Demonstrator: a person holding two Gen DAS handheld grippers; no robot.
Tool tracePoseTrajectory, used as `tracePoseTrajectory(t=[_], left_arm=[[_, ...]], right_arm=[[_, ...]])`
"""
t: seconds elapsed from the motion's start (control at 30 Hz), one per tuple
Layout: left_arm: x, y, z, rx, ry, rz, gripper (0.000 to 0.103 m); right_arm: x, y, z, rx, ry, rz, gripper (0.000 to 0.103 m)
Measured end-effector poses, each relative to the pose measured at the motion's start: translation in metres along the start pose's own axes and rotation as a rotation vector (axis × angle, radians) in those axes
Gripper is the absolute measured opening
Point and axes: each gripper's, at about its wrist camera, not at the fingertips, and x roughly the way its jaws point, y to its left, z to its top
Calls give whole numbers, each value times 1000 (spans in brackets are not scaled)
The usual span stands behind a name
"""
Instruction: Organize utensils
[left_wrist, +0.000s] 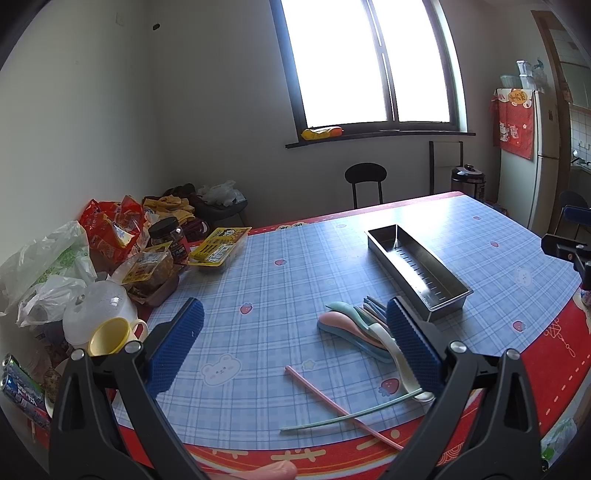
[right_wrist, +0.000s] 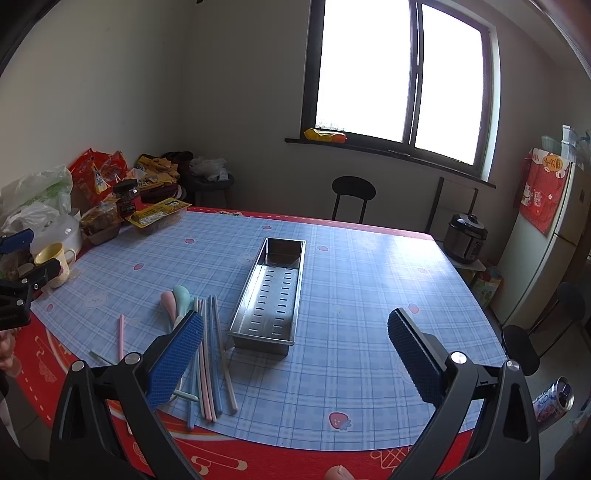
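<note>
An empty steel utensil tray (left_wrist: 417, 267) (right_wrist: 271, 295) with a slotted bottom stands in the middle of the table. Next to it lie stacked pastel spoons (left_wrist: 354, 328) (right_wrist: 177, 301) and several pastel chopsticks (right_wrist: 214, 362) (left_wrist: 375, 308). A pink chopstick (left_wrist: 340, 406) (right_wrist: 120, 334) and a green one (left_wrist: 351, 413) lie crossed near the front edge. My left gripper (left_wrist: 295, 347) is open and empty above the table, left of the spoons. My right gripper (right_wrist: 295, 354) is open and empty, just in front of the tray.
The table has a blue checked cloth (right_wrist: 369, 295) with a red border. Snack bags (left_wrist: 110, 229), a jar (left_wrist: 171, 236), plastic bags, a yellow mug (left_wrist: 110, 336) (right_wrist: 55, 258) and a white lid crowd the left side. A can (right_wrist: 554, 400) lies right of the table. Chairs stand behind.
</note>
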Motion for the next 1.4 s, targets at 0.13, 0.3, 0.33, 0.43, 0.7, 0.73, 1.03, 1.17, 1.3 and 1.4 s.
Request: tracePoseTrajectory(t=[0.13, 0.3, 0.33, 0.43, 0.7, 0.73, 1.03, 1.17, 1.3, 1.4], left_arm=[[0, 1, 0, -1, 0, 1, 98], [0, 1, 1, 2, -1, 0, 98], [0, 1, 1, 0, 1, 1, 98], [0, 1, 1, 0, 0, 1, 98], [-1, 1, 1, 2, 0, 0, 98], [0, 1, 1, 1, 0, 0, 98], [0, 3, 0, -3, 2, 5, 98], [0, 3, 0, -3, -1, 2, 98], [-1, 6, -2, -5, 0, 5, 98], [-1, 5, -3, -4, 4, 10, 98]], right_arm=[[0, 0, -1, 1, -1, -1, 98], [0, -1, -1, 1, -1, -2, 98], [0, -1, -1, 2, 0, -2, 98], [0, -2, -1, 1, 0, -4, 98], [0, -1, -2, 4, 1, -6, 98], [0, -2, -2, 4, 1, -5, 98], [0, -2, -4, 7, 5, -8, 98], [0, -2, -4, 6, 4, -6, 98], [0, -3, -5, 7, 7, -7, 98], [2, -3, -4, 9, 13, -6, 98]])
